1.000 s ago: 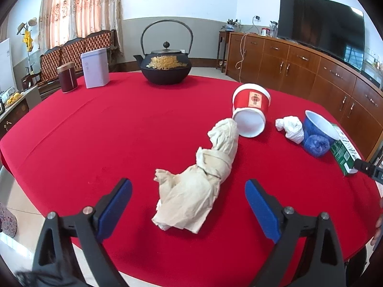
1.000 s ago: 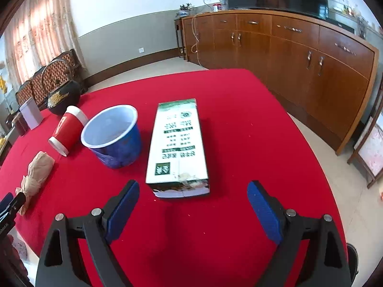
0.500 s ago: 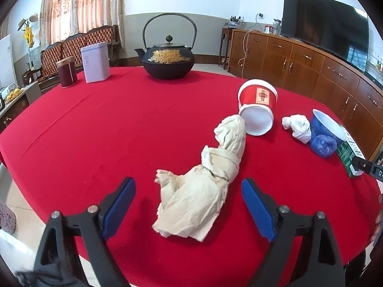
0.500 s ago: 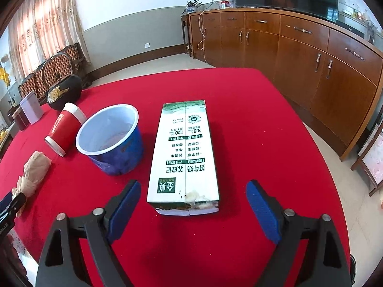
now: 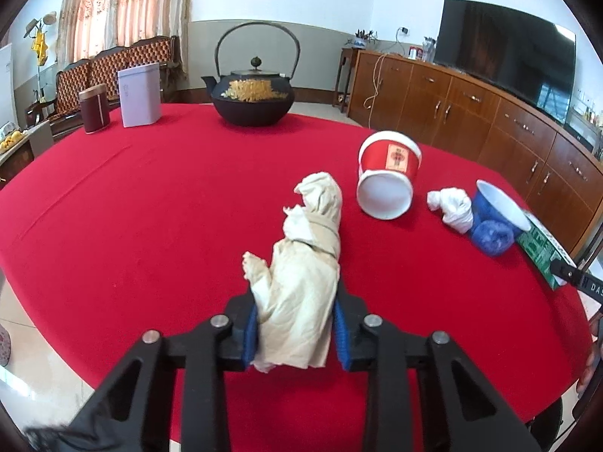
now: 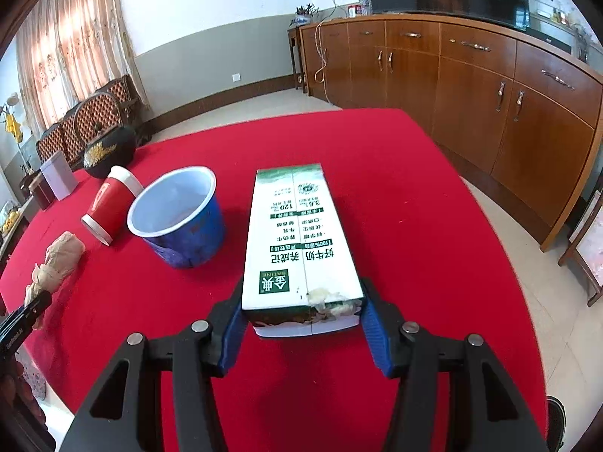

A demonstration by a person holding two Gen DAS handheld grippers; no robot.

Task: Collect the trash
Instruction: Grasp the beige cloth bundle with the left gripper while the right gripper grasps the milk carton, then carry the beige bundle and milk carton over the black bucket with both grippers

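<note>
Closing: both jaw pairs, each with trash between them.
Wad: crumpled beige paper wad (image 5: 305, 282) on red tablecloth (image 5: 150, 203), near end squeezed by left gripper (image 5: 296, 333) pads.
Carton: milk carton (image 6: 299, 241) flat on cloth, right gripper (image 6: 303, 329) pads against its near end.
Nearby: red cup (image 5: 388, 177) on its side, white tissue (image 5: 452, 209), blue cup (image 6: 181, 218).
Beyond: black teapot (image 5: 252, 94).

Both tools match: the left hand-held gripper (image 5: 296, 329) and the right hand-held gripper (image 6: 303, 329) are black, angular frames with silver round screws at the joints, each finger tipped with a blue ribbed pad (image 6: 375, 326).
</note>
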